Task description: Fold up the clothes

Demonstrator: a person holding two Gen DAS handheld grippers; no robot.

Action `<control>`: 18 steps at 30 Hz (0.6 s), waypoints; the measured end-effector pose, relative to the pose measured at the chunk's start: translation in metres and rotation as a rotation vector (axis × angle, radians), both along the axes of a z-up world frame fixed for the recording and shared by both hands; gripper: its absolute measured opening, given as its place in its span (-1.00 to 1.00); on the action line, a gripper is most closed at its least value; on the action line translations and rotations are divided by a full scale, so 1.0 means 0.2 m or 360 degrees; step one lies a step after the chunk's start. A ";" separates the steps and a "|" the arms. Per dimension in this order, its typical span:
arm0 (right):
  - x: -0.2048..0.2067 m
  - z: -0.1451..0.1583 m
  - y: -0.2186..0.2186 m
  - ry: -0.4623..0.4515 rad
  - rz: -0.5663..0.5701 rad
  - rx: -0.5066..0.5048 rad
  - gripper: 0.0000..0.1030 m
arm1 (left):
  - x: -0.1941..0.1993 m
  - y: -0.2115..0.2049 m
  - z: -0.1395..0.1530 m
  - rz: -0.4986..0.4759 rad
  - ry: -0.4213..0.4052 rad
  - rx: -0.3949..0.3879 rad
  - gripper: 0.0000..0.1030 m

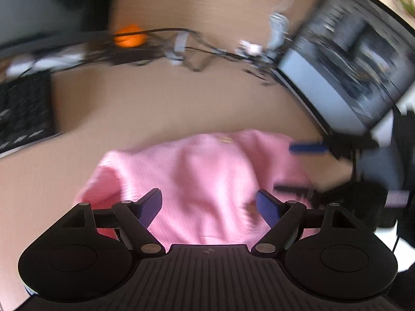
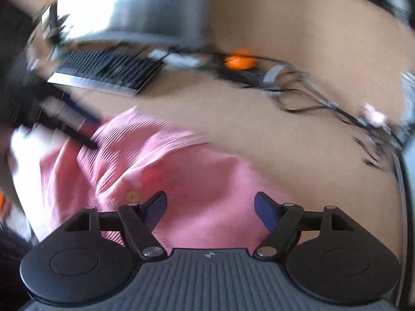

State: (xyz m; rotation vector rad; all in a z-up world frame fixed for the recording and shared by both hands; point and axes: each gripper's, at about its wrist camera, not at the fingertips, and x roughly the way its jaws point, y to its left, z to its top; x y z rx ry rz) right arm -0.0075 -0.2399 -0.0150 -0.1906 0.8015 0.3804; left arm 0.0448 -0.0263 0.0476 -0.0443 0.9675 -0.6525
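A pink ribbed knit garment (image 1: 207,176) lies bunched on the tan wooden table (image 1: 160,98). My left gripper (image 1: 208,204) is open and empty just above its near part. In the left wrist view the right gripper (image 1: 306,168) shows blurred at the garment's right edge, jaws apart. In the right wrist view the garment (image 2: 166,171) lies below my open, empty right gripper (image 2: 210,206). A small gold button (image 2: 131,195) shows on the cloth. The left gripper (image 2: 85,132) appears blurred at the garment's left side. Both views are motion-blurred.
A black keyboard (image 1: 23,108) lies at the left, a monitor (image 1: 350,59) at the right. Tangled cables (image 1: 197,57) and an orange object (image 1: 128,36) run along the table's back. In the right wrist view the keyboard (image 2: 109,70) and cables (image 2: 311,98) sit beyond the garment.
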 end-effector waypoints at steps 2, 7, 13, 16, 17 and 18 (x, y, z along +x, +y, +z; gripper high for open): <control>-0.01 0.02 -0.09 -0.0025 -0.0106 0.0005 0.54 | -0.04 -0.11 0.00 -0.0147 -0.0038 0.0034 0.59; -0.03 0.05 -0.24 -0.0066 -0.0319 0.0021 0.56 | -0.06 -0.34 -0.10 -0.0388 -0.0027 0.0136 0.62; -0.08 0.03 -0.20 -0.0071 -0.0281 0.0037 0.66 | -0.03 -0.30 -0.15 -0.0451 0.0129 0.0069 0.67; -0.10 0.02 -0.15 -0.0075 -0.0226 0.0025 0.66 | -0.03 -0.21 -0.13 -0.0434 0.0155 0.0012 0.69; -0.11 0.01 -0.13 -0.0077 -0.0207 0.0021 0.66 | -0.03 -0.19 -0.12 -0.0428 0.0164 -0.0007 0.73; -0.11 0.02 -0.10 -0.0101 -0.0182 0.0024 0.66 | -0.03 -0.16 -0.12 -0.0422 0.0173 -0.0027 0.75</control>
